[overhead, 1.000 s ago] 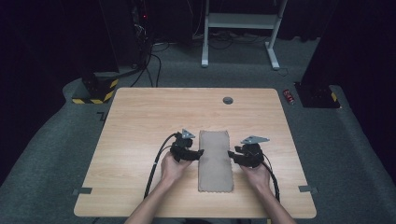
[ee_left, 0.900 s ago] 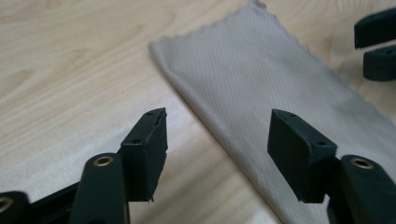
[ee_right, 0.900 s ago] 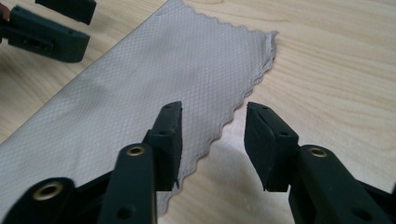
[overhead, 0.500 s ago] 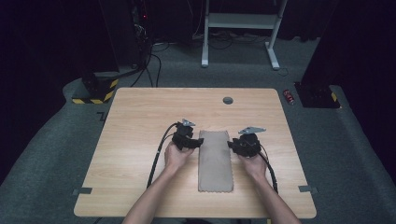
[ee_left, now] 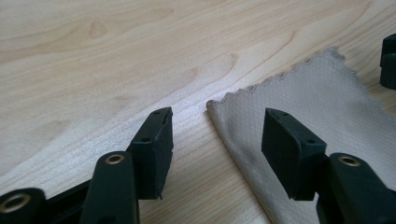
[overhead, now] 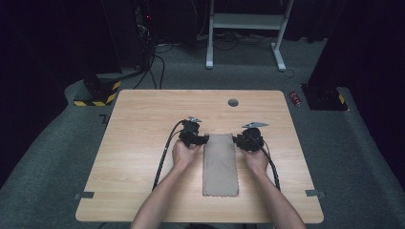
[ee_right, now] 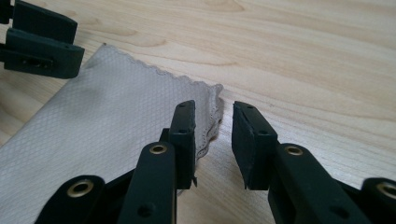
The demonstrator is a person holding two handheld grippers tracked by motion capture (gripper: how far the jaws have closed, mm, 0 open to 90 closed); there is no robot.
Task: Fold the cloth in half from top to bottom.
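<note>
A grey-beige cloth [overhead: 219,164] lies folded into a long strip on the wooden table [overhead: 143,124]. My left gripper [overhead: 204,139] is at the strip's far left corner and my right gripper [overhead: 237,140] at its far right corner. In the left gripper view the jaws of the left gripper [ee_left: 217,116] stand wide on either side of the scalloped corner [ee_left: 219,105]; they have just been closing a little. In the right gripper view the right gripper [ee_right: 212,109] has been closing: its jaws stand narrow around the slightly raised cloth edge [ee_right: 215,100], with a gap still visible.
A round cable hole [overhead: 233,102] sits near the table's far edge. Tape pieces [overhead: 84,195] mark the near corners. On the carpet beyond are a red can [overhead: 296,98], a white desk frame [overhead: 246,21] and a yellow-black striped base [overhead: 98,98].
Both hands have slid along the cloth away from the person to its far corners. The right gripper's jaws have narrowed clearly, the left's slightly.
</note>
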